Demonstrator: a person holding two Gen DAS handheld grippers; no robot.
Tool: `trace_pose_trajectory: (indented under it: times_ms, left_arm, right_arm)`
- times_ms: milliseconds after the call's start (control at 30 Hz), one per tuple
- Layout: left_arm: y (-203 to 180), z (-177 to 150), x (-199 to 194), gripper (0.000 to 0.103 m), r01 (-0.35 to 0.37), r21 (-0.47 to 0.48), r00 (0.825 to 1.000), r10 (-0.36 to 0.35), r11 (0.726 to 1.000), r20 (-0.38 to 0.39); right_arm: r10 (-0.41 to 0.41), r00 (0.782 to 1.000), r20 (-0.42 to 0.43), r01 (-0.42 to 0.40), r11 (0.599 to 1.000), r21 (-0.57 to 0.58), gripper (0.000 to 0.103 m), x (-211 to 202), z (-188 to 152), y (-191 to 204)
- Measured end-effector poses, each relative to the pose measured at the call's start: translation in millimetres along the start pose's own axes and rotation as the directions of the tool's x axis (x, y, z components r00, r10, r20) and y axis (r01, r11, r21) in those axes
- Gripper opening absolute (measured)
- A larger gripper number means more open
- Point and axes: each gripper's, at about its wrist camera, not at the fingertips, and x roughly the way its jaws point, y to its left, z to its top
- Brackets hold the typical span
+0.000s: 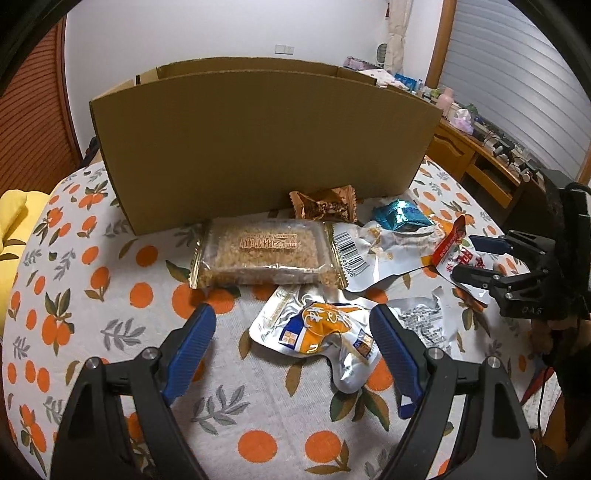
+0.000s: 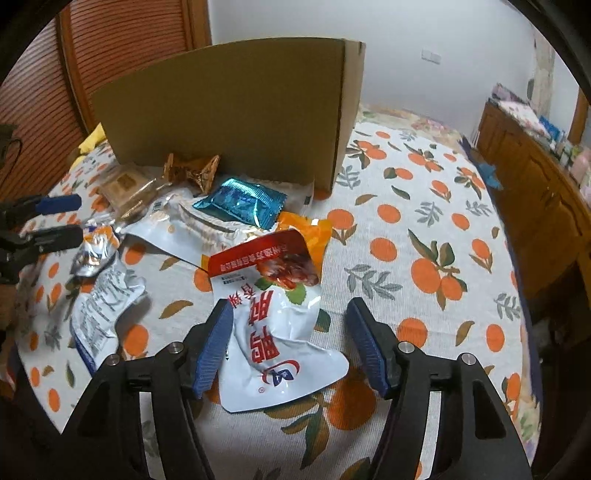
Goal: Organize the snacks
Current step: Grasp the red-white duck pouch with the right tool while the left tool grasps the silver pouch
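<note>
Snack packets lying loose before the cardboard box (image 1: 258, 147).
Left hand-held gripper (image 1: 293, 334) is gaping, straddling an orange-silver packet (image 1: 325, 332); right hand-held gripper (image 2: 291, 339) is standing released around a red-white pouch (image 2: 280, 321) on the orange-print cloth (image 2: 424, 229).

A tablecloth (image 1: 110, 280) printed with oranges and grey-green leaves covers the table. Behind it stands a white wall (image 1: 184, 33) with a small switch plate (image 1: 284, 48). A slatted wooden door (image 2: 122, 40) fills one side. A wooden sideboard (image 2: 535, 177), its top cluttered, lines the other.
</note>
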Motion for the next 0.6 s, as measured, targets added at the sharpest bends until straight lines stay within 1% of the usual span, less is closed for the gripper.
trace_pose_trajectory:
  times_ms: [267,467,600]
  left_arm:
    - [-2.7,5.5,14.0,0.086,-0.017,-0.011,1.000,0.017,1.000,-0.020]
    - [-9.4,6.8,23.7,0.086,-0.057,0.026,0.997,0.058,0.998,-0.047]
    - [-2.9,1.4,20.9,0.086,-0.064,0.025,0.996,0.066,0.998,-0.061]
  right_arm:
    - [0.001,1.000,0.014,-0.001,1.000,0.010,0.068,-0.2,-2.4,-1.0]
    - [-0.004,1.000,0.020,0.004,1.000,0.015,0.068,-1.0,-3.0,-0.4]
    - [-0.004,1.000,0.020,0.004,1.000,0.014,0.068,-0.9,-3.0,-0.5]
